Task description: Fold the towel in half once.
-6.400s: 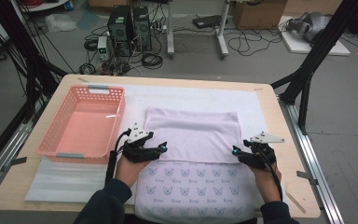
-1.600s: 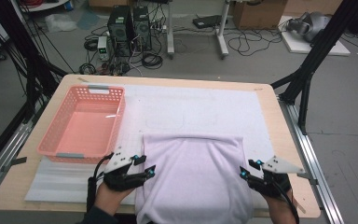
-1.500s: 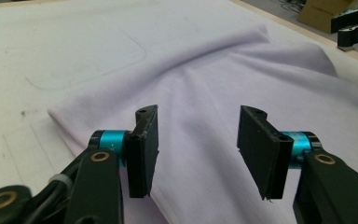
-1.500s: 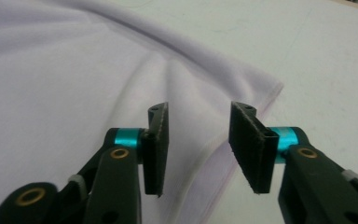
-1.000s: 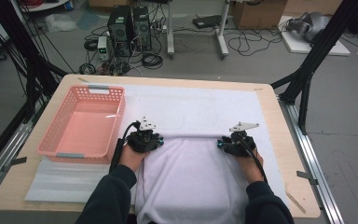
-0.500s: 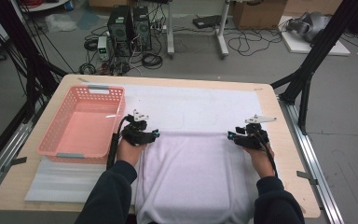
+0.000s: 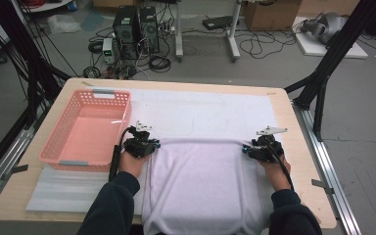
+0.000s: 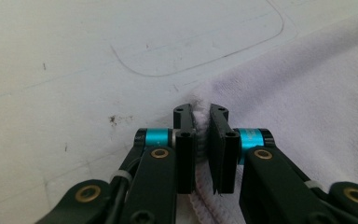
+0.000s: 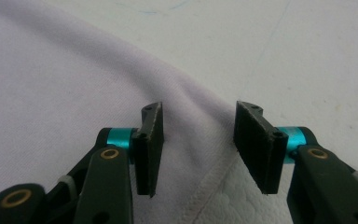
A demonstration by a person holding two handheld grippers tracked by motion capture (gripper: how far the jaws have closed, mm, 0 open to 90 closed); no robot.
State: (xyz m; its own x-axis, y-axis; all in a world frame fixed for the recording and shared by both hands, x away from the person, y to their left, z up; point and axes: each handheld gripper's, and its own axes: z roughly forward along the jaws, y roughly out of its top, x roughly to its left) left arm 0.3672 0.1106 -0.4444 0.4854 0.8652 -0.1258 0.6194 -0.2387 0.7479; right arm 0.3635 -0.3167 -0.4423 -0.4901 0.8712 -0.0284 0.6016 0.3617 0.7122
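Observation:
A pale lilac cloth (image 7: 205, 181) lies spread flat on the white mat, hanging over the near table edge. My left gripper (image 7: 149, 143) is at the cloth's far left corner. In the left gripper view its jaws (image 8: 201, 112) have just been closing and now pinch the stitched hem of the cloth (image 8: 307, 93). My right gripper (image 7: 247, 149) is at the far right corner. In the right gripper view it (image 9: 198, 109) is open, having just been opening, and straddles the edge of the cloth (image 9: 65, 84) without pressing it.
A pink plastic basket (image 7: 108, 93) stands at the table's left, close beside my left hand. A white mat (image 7: 210, 107) covers the tabletop, and a foam sheet (image 7: 68, 191) lies at the front left. Black frame posts flank the table (image 7: 303, 161).
Over the last second both hands slid apart along the cloth's far edge to its two corners. The edge now lies straighter and wider.

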